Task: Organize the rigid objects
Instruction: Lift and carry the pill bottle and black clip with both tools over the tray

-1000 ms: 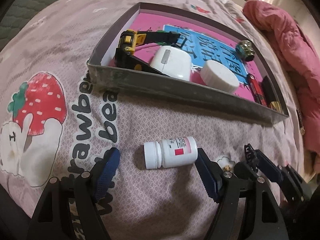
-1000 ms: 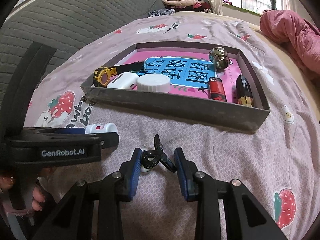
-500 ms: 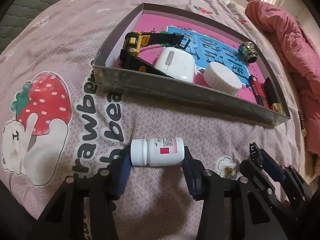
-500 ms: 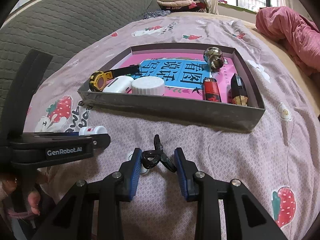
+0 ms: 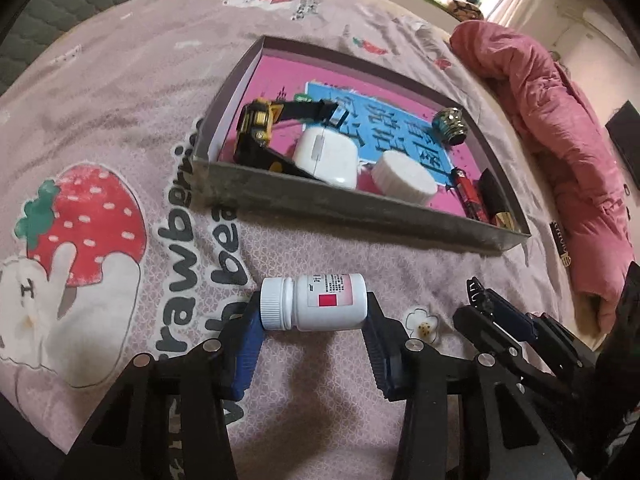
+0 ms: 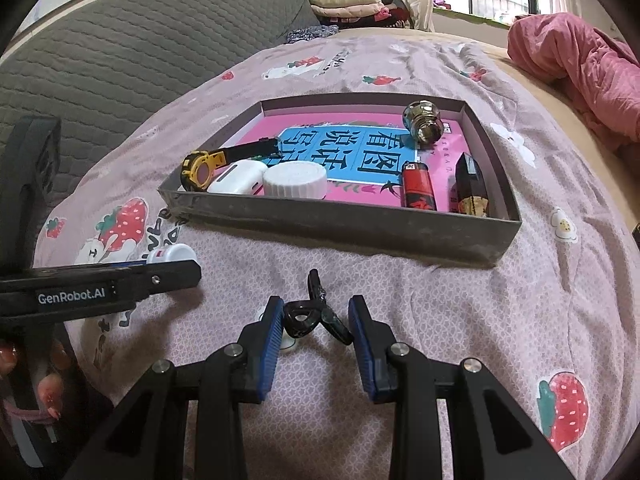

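Note:
A white pill bottle (image 5: 314, 302) with a red label lies on its side on the bedspread; it also shows in the right wrist view (image 6: 172, 254). My left gripper (image 5: 314, 320) is shut on it, one pad on the cap end and one on the base. My right gripper (image 6: 316, 322) is shut on a black hair clip (image 6: 314, 314). A grey box (image 5: 360, 208), also in the right wrist view (image 6: 340, 224), lies beyond and holds a yellow watch (image 5: 260, 124), a white case (image 5: 326, 154), a white lid (image 5: 404, 178), a metal bulb base (image 6: 424, 126), a red lighter (image 6: 416, 190) and a black and gold lipstick (image 6: 470, 188).
A pink coat (image 5: 560, 120) lies at the right of the bed. A grey quilted headboard (image 6: 120, 60) stands at the left. Folded clothes (image 6: 348, 4) are stacked at the back. My right gripper also shows at the lower right of the left wrist view (image 5: 504, 328).
My left gripper's jaws have closed from wide open onto the ends of the pill bottle. My right gripper holds the hair clip as before, with a small shift in view.

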Available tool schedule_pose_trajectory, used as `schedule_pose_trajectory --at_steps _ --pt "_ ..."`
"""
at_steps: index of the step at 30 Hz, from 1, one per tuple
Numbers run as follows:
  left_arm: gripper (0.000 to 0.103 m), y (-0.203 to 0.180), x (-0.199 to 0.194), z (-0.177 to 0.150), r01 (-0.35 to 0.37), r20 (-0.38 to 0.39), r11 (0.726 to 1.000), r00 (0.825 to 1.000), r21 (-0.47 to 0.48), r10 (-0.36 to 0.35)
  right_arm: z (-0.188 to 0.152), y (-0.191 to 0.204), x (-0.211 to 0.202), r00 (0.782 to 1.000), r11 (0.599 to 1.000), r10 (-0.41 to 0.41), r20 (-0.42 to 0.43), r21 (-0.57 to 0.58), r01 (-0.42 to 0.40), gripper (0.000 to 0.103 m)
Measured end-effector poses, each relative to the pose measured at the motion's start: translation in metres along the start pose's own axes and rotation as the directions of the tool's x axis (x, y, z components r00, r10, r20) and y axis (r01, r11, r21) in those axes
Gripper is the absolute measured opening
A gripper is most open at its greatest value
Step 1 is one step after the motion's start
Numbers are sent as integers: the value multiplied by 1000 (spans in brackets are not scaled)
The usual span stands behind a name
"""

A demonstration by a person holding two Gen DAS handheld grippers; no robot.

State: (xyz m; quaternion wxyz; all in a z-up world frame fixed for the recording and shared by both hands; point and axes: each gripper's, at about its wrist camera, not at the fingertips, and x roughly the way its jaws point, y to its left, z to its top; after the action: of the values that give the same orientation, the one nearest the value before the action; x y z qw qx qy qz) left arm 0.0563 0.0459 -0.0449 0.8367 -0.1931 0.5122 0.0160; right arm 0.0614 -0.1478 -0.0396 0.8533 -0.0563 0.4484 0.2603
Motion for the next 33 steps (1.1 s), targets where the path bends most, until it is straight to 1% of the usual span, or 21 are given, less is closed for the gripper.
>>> schedule_pose_trajectory --at_steps 5,9,15,25,33 --pt "48 -10 -4 2 -20 20 999 1000 40 19 2 -1 -4 1000 1000 -14 13 4 14 34" --pt "48 -9 -6 3 -21 17 999 1000 35 20 2 -2 -9 1000 1000 -20 22 7 20 34" --pt "48 -12 -11 2 -30 24 998 999 56 29 4 0 -16 999 1000 -27 35 6 27 34" --pt "48 -15 -23 3 -25 54 997 998 74 21 9 3 -30 997 999 -41 72 -6 42 34" --pt "48 -24 -34 5 -16 87 994 996 109 6 14 -5 -38 994 998 -54 91 19 53 34"
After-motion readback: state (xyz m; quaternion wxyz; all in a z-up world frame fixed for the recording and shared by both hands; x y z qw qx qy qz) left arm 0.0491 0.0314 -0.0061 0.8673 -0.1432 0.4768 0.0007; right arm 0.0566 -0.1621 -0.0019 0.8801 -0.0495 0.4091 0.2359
